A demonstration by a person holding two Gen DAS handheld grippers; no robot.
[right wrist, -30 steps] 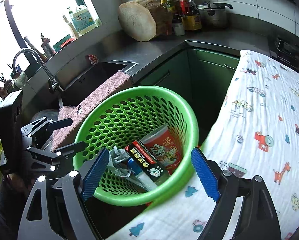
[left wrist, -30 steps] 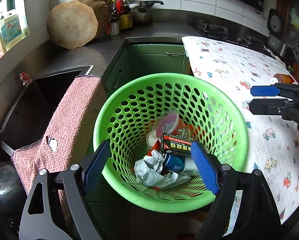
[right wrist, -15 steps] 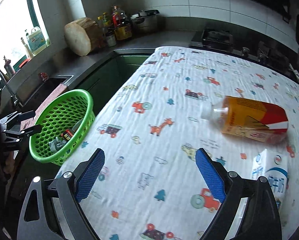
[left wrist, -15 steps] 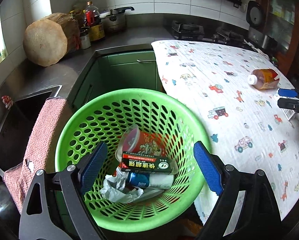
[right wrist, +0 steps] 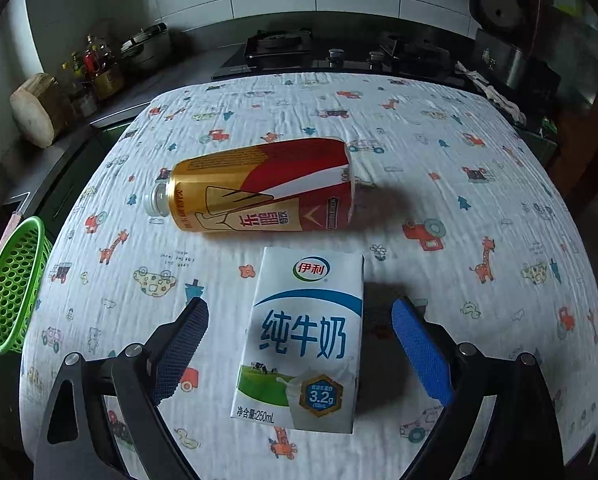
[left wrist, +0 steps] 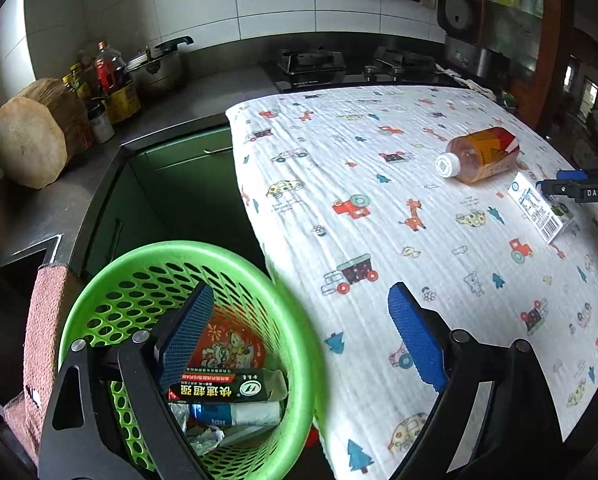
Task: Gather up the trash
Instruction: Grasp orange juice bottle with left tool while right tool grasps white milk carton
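Note:
A white and blue milk carton [right wrist: 305, 344] lies flat on the patterned tablecloth [right wrist: 459, 184], between the open jaws of my right gripper [right wrist: 299, 354], untouched. A gold and red drink bottle [right wrist: 259, 186] lies on its side just beyond it. In the left wrist view the carton [left wrist: 539, 210] and the bottle [left wrist: 479, 154] lie at the far right, by the right gripper [left wrist: 579, 188]. My left gripper [left wrist: 299, 340] is open and empty above the rim of the green basket [left wrist: 295, 328], which holds a box, a cup, a tube and paper.
The basket [right wrist: 15, 284] stands off the table's left edge, next to a pink towel [left wrist: 45, 320] on the sink edge. A wooden block [left wrist: 33, 136], bottles, a pot and a stove [left wrist: 311, 68] are on the dark counter behind.
My right gripper has moved in over the table until the milk carton lies between its jaws. My left gripper has swung right, from over the basket toward the table edge.

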